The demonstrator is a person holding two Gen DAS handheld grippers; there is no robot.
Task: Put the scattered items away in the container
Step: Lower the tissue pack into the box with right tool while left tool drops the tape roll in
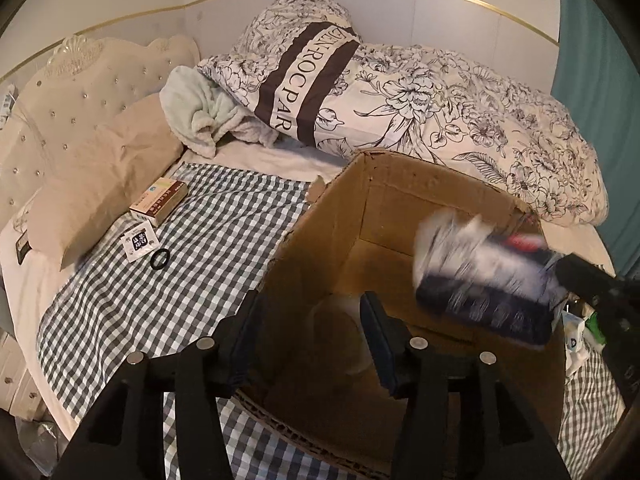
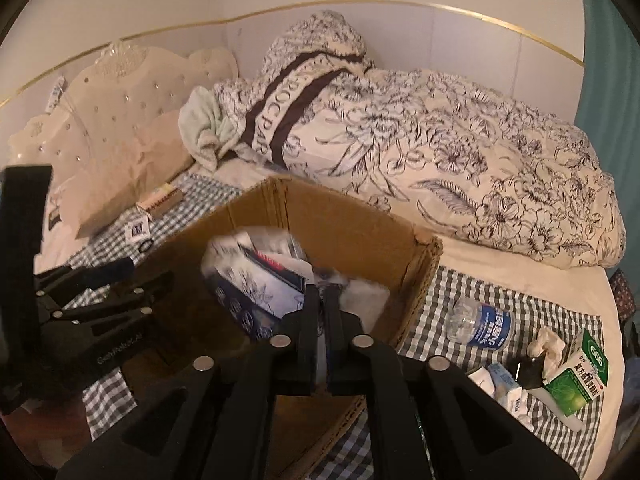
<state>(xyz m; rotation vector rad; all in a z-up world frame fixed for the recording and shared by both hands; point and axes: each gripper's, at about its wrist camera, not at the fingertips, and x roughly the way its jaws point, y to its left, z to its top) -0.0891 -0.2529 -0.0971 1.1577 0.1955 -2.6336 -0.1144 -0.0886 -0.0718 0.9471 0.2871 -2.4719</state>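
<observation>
An open cardboard box (image 1: pixel 320 216) (image 2: pixel 352 220) stands on the checked bedspread. My right gripper (image 2: pixel 322 292) is shut on a blue and white tissue pack (image 2: pixel 256 280), holding it over the box; the pack is blurred in the left wrist view (image 1: pixel 480 276). My left gripper (image 1: pixel 310 308) is open and empty at the box's near left rim, with a pale round item (image 1: pixel 340 332) below it in the box. A medicine box (image 1: pixel 160 200), a sachet (image 1: pixel 138 242) and a black ring (image 1: pixel 161 259) lie left of the box.
Right of the box lie a water bottle (image 2: pixel 480 324), a green carton (image 2: pixel 580 372), crumpled tissue (image 2: pixel 546 346) and small packets (image 2: pixel 508 388). A floral duvet (image 2: pixel 460 168) and pillows (image 1: pixel 108 184) fill the back of the bed.
</observation>
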